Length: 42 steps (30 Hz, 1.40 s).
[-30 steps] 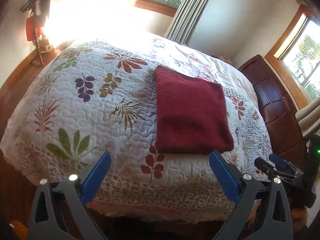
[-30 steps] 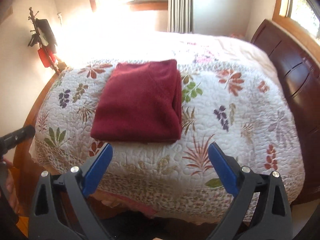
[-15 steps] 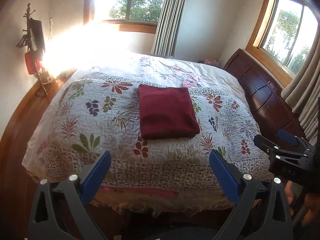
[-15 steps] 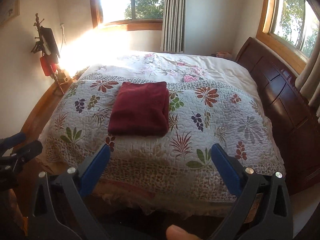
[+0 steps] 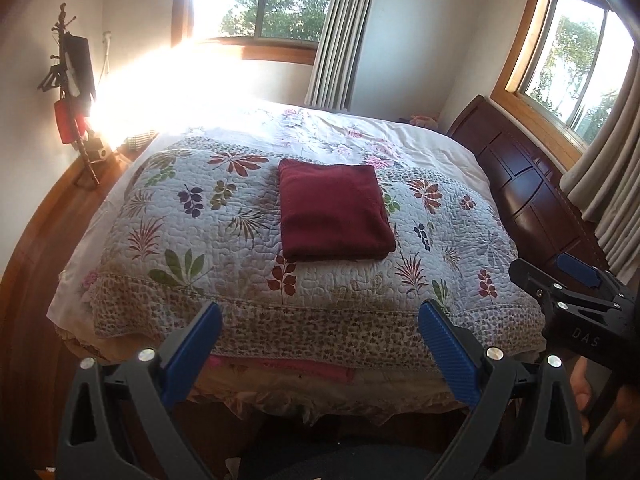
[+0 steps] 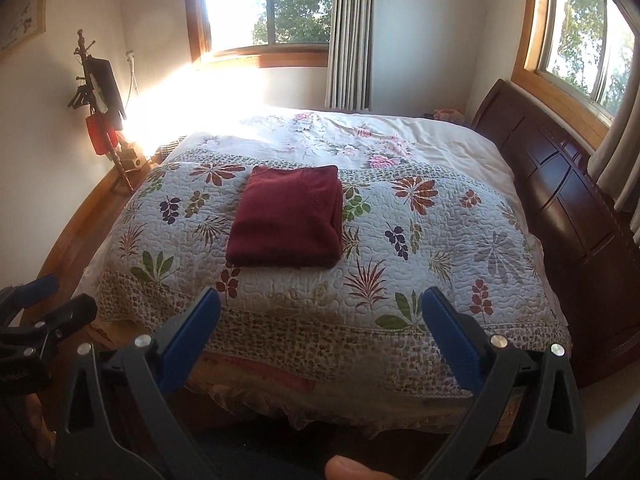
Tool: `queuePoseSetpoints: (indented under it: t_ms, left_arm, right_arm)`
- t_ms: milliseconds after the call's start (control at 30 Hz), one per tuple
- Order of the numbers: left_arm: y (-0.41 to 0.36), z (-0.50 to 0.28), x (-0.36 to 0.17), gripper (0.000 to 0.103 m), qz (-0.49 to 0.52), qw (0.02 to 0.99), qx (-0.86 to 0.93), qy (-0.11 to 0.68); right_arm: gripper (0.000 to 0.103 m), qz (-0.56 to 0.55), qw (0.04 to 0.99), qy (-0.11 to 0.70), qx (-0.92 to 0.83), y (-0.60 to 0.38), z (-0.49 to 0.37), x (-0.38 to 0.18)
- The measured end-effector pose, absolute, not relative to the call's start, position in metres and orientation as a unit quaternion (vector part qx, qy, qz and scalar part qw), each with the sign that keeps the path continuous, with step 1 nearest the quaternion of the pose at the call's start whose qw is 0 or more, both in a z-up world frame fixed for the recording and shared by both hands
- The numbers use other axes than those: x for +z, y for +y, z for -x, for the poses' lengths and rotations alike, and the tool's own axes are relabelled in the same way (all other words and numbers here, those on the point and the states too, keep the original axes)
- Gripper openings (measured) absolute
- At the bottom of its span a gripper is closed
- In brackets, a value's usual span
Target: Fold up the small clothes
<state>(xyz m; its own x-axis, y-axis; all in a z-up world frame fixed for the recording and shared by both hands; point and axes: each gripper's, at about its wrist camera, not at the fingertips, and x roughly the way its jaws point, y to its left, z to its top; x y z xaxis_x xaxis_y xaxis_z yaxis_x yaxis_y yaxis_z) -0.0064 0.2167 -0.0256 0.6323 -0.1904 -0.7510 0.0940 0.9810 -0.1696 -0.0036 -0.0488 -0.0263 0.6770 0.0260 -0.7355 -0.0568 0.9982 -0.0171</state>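
Folded maroon garment flat on quilt, seemingly lengthwise bedward; both grippers wide apart, empty.

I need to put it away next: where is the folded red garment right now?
In both wrist views the folded red garment lies flat on the leaf-patterned quilt, left of the bed's middle, well beyond both open tools.

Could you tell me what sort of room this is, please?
Most likely a bedroom: a bed under a floral quilt, a dark wooden headboard, and curtained windows. A folded red garment lies on the quilt.
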Motion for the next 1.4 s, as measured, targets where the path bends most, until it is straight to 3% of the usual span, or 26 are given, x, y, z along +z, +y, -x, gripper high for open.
queuePoseSetpoints:
  t_ms: [1400]
  left_arm:
    - [0.218,-0.013,-0.018,0.099,0.064,0.903,-0.087,0.417]
  right_arm:
    - [0.1,0.036,0.914,0.403,0.036,-0.036,-0.015,-0.018]
